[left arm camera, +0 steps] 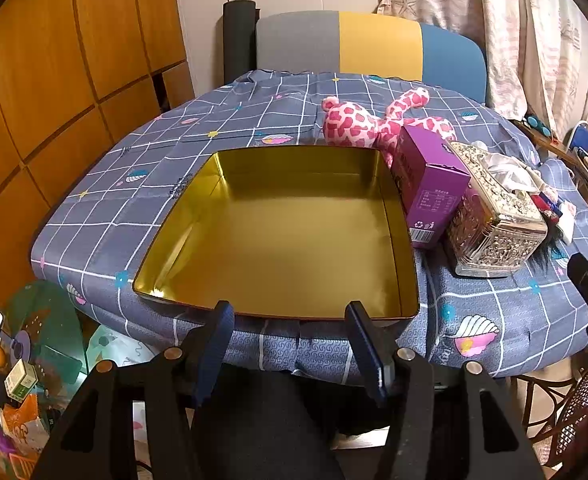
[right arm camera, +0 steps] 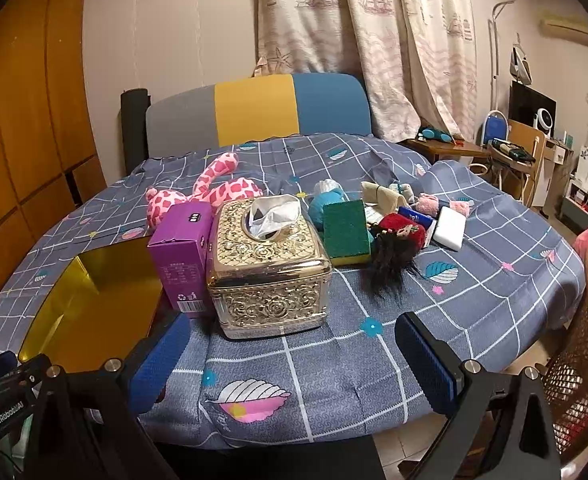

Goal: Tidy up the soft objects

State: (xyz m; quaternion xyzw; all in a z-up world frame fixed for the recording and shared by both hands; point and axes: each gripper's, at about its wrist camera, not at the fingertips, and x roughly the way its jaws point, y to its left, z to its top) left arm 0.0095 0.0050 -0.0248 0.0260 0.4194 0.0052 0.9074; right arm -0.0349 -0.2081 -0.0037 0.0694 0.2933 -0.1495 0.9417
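The left gripper (left arm camera: 288, 312) is held with its fingers spread wide and nothing between them, at the near rim of a gold tin tray (left arm camera: 278, 240) whose open bottom lies straight ahead of the fingertips. The right gripper (right arm camera: 294, 334) is likewise spread wide and unloaded; an ornate tissue box (right arm camera: 268, 268) stands just ahead between its fingers, with a purple carton (right arm camera: 180, 254) touching that box on the left-finger side. A pink spotted plush (right arm camera: 206, 196) is seen beyond the carton, while a green sponge (right arm camera: 346, 232), a dark-haired doll (right arm camera: 394, 248) and a white block (right arm camera: 450, 227) are clustered further ahead toward the right finger.
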